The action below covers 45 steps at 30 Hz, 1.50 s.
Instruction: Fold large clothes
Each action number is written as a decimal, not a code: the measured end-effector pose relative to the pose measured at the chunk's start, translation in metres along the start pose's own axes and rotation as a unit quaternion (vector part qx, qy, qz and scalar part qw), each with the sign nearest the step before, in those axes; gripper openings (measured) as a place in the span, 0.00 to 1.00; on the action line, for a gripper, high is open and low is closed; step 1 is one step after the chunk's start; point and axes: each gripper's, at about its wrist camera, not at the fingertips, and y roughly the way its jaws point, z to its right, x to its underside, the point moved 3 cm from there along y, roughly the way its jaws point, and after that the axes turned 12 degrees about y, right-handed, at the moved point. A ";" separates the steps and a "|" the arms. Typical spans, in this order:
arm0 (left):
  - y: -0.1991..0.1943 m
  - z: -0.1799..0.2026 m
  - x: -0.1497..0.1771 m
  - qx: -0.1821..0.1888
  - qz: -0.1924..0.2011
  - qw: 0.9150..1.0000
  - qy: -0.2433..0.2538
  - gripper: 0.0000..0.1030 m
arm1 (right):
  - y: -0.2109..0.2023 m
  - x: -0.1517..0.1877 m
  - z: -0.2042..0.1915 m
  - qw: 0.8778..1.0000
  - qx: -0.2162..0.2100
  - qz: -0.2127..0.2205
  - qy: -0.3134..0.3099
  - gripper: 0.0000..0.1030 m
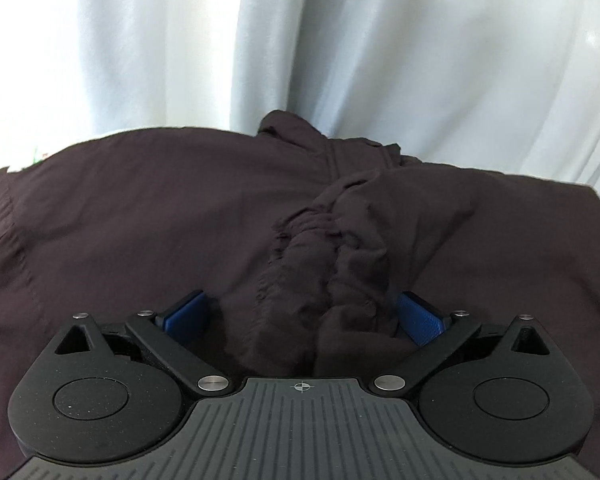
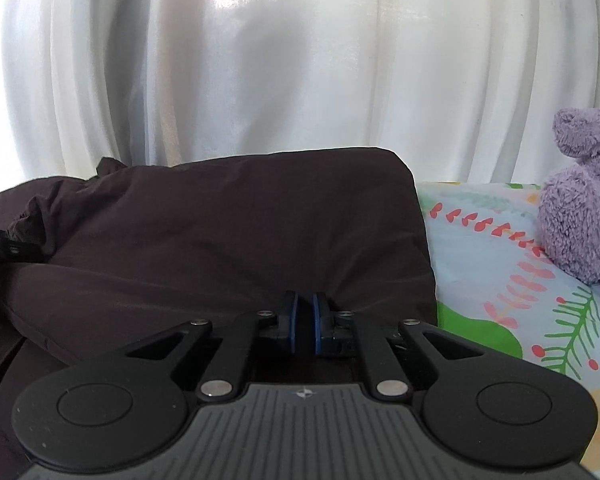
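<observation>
A large dark brown jacket (image 1: 140,220) lies spread on the bed; it also shows in the right wrist view (image 2: 220,220). A bunched, elastic-cuffed sleeve (image 1: 320,256) runs down its middle between my left gripper's blue pads. My left gripper (image 1: 304,316) is open, its pads on either side of the sleeve end. My right gripper (image 2: 305,320) is shut on a fold of the jacket near its right edge; the fabric puckers at the pads. The other gripper's black finger (image 2: 4,246) pokes in at the left.
White curtains (image 2: 300,60) hang close behind the bed. A patterned bedsheet (image 2: 480,272) lies to the right of the jacket. A purple plush toy (image 2: 580,208) sits on it at the far right.
</observation>
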 end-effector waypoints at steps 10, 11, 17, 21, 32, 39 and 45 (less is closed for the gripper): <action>-0.103 -0.121 0.026 0.038 0.018 0.975 -0.217 0.99 | -0.004 -0.001 -0.020 0.997 0.041 -0.006 -0.057 0.09; -0.116 -0.140 0.031 0.031 0.029 0.971 -0.235 0.99 | -0.008 -0.006 -0.024 0.997 0.048 -0.011 -0.053 0.09; -0.165 -0.270 0.089 -0.093 0.036 0.928 -0.358 0.99 | -0.026 -0.026 -0.080 0.998 -0.053 -0.024 -0.009 0.09; -0.175 -0.335 0.133 -0.132 0.065 0.872 -0.467 0.95 | -0.012 -0.015 -0.135 0.990 -0.116 -0.065 -0.041 0.09; -0.169 -0.421 0.179 -0.137 0.128 0.787 -0.588 0.79 | 0.013 -0.003 -0.174 0.989 -0.120 -0.084 -0.033 0.10; -0.163 -0.445 0.202 -0.123 0.139 0.750 -0.635 0.32 | -0.016 -0.012 -0.248 0.970 -0.233 -0.060 -0.034 0.10; -0.168 -0.445 0.204 -0.112 0.145 0.756 -0.628 0.17 | 0.015 0.013 -0.340 0.954 -0.272 -0.117 -0.042 0.10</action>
